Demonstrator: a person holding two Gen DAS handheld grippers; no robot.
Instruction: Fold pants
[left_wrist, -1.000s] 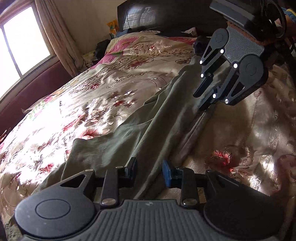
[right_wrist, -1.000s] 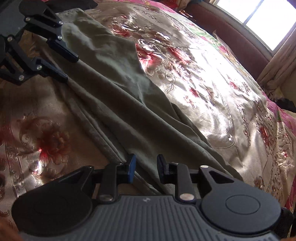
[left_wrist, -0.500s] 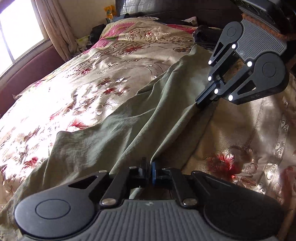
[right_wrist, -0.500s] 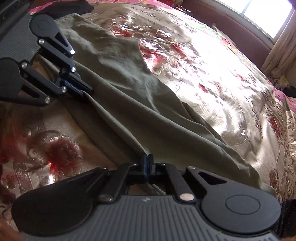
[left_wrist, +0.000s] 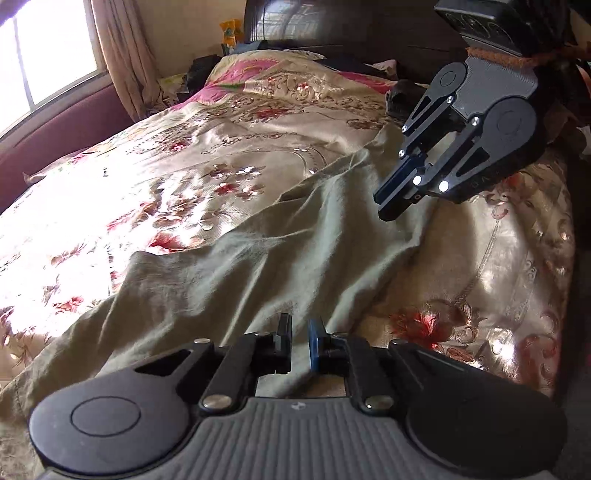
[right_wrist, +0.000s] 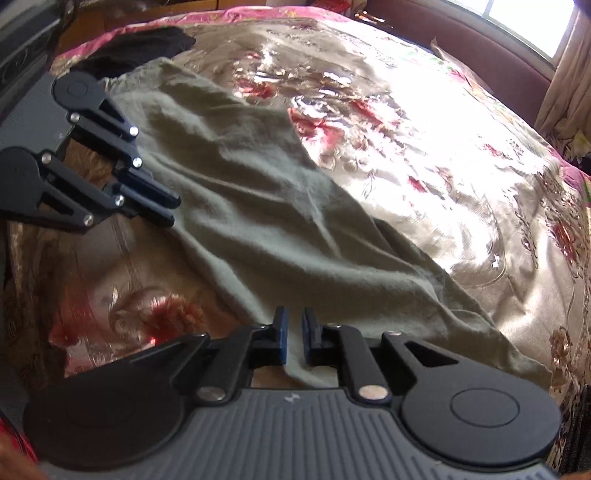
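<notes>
The olive green pants (left_wrist: 266, 266) lie folded lengthwise on the floral bedspread (left_wrist: 177, 155), also seen in the right wrist view (right_wrist: 258, 221). My left gripper (left_wrist: 300, 345) hovers over the near edge of the pants with a small gap between its jaws, holding nothing. It also shows in the right wrist view (right_wrist: 162, 206). My right gripper (right_wrist: 293, 341) stands slightly open over the other end's edge, and shows in the left wrist view (left_wrist: 395, 203) above the cloth.
A dark garment (right_wrist: 140, 48) lies at the bed's far end by the dark headboard (left_wrist: 332, 29). A maroon padded ledge (left_wrist: 55, 129) and curtained window (left_wrist: 44, 55) run along the far side. The bed's edge drops off at the right (left_wrist: 569, 277).
Both grippers shut on the pants' edge half a second ago. Now both have opened a little and let go, lifting slightly. The pants lie flatter.
</notes>
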